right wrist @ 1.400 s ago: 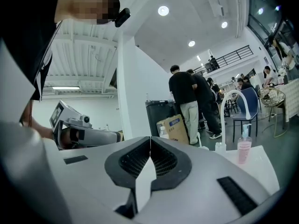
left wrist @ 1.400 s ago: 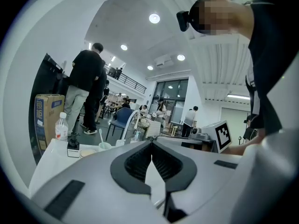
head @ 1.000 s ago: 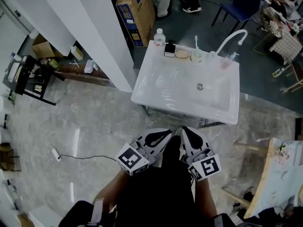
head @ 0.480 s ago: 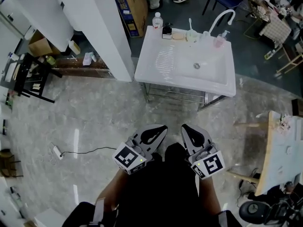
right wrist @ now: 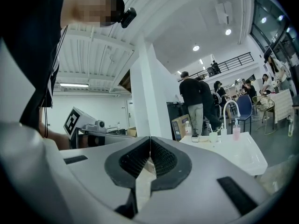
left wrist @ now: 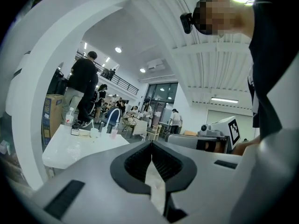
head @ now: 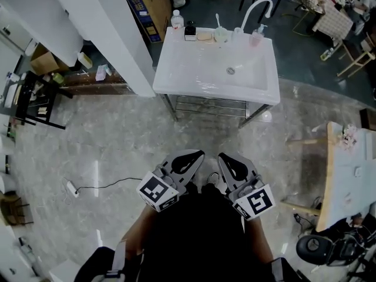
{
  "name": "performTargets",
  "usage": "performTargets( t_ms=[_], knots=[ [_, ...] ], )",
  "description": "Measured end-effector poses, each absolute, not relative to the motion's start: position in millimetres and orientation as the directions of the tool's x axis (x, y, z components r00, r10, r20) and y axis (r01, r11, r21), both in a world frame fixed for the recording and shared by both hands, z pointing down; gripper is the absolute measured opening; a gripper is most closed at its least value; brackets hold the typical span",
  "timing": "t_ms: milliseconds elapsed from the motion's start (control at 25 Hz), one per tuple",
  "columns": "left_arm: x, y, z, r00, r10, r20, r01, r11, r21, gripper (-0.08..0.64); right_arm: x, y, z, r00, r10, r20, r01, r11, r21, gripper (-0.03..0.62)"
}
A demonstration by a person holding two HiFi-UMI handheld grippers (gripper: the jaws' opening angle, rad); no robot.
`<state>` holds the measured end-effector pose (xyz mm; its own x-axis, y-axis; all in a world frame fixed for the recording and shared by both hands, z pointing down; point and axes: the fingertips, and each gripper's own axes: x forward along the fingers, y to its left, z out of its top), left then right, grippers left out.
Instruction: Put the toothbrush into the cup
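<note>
I find no print here that I can read. The cardboard box behind the white pillar carries blue lettering too small to make out. The clear bottle on the washbasin's back rim has a label that is only a blur. The cubes on my grippers show black-and-white square markers, not words.

I hold my left gripper and right gripper side by side, low in front of me, pointing towards the white washbasin. The fingers of both are closed tip to tip with nothing between them; each gripper's own view shows the ribbed pads meeting.

The toothbrush stands upright in the cup on the back rim of the washbasin, between a tan dish and the curved white tap. A pink pump bottle stands just right of the tap. All of this is well apart from my grippers, with grey marbled floor between.

Against a second ago, the washbasin sits higher and smaller in the head view. More floor shows between it and me, and its metal legs are now in full sight. The things on its rim keep the same order. My fingers were closed then and are closed now.
</note>
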<state>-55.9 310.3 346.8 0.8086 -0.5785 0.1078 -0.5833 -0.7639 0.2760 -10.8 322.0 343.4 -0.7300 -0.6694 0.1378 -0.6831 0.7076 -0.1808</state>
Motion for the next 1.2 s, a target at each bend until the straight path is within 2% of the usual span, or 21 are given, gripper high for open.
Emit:
performTargets(
  t_ms=[280, 600, 1200],
  knots=[
    [-32, 323, 352, 0.816, -0.564, 0.125, -0.575, -0.773, 0.267, 0.010, 15, 331, 351, -0.731, -0.670, 0.132, -0.682, 0.706, -0.193, 0.017],
    [-32, 325, 346, 0.810, -0.575, 0.119, -0.585, -0.772, 0.249, 0.010, 16, 332, 337, -0.771, -0.633, 0.065, -0.628, 0.741, -0.237, 0.017],
    [-46, 327, 342, 0.808, -0.581, 0.096, -0.584, -0.771, 0.255, 0.011, 18, 328, 342, -0.742, -0.662, 0.106, -0.666, 0.710, -0.229, 0.017]
  ],
)
